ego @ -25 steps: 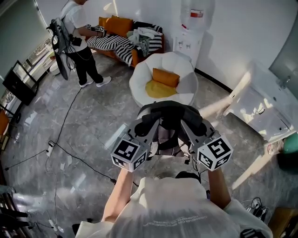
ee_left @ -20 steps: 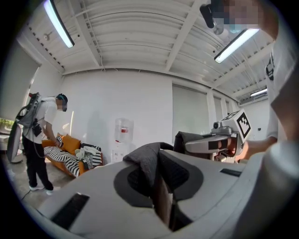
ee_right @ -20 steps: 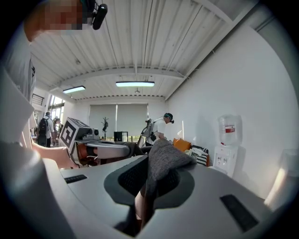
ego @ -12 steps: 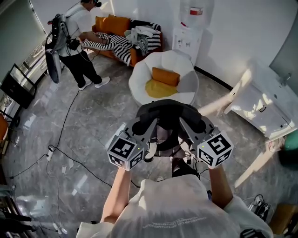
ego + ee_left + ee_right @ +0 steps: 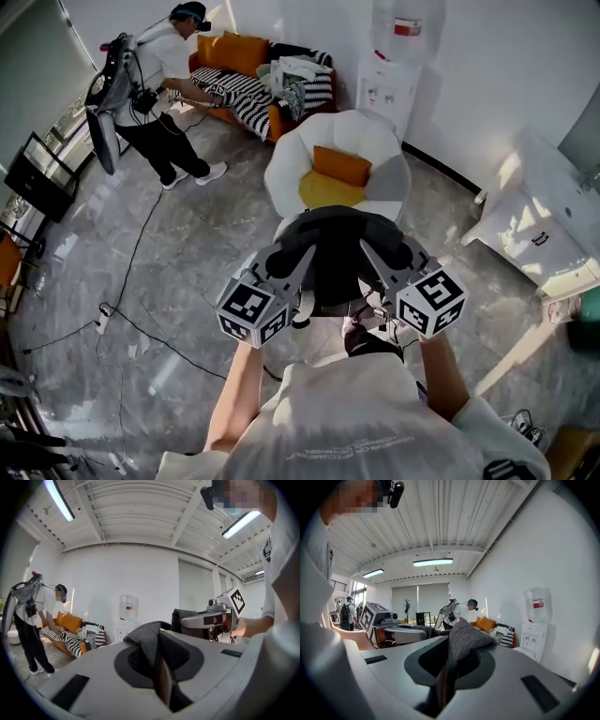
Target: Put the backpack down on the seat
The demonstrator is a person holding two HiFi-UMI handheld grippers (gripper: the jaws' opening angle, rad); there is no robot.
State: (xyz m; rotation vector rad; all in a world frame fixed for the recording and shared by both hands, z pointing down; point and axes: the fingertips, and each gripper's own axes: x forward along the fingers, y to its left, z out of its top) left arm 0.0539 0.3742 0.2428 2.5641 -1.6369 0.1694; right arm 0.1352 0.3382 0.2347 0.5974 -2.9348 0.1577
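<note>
- Head view: the left claw (image 5: 305, 253) and the right claw (image 5: 371, 251) each pinch the top of the dark backpack (image 5: 336, 239). It hangs between them, clear of the floor. The round white seat (image 5: 279, 169), with an orange cushion (image 5: 341, 166) on it, lies just beyond both claw tips, on the far side of the backpack.
- Left gripper view: the jaws are nearly together, clamped on a raised fold of dark woven backpack fabric. The right claw shows off to this claw's right at about the same height, and a water dispenser (image 5: 126, 616) stands well ahead.
- Right gripper view: these jaws are likewise closed on a bunched grey-black fold, with the left claw off to the left.
- Handling, as a judgement: the backpack looks soft and limp, so it will sag between the two holds and slump once set down. A thin fold could creep out of a narrow pinch, so a seam, strap or top handle would be the safer hold. Keep both claws level, and let the base rest on the seat before releasing.
</note>
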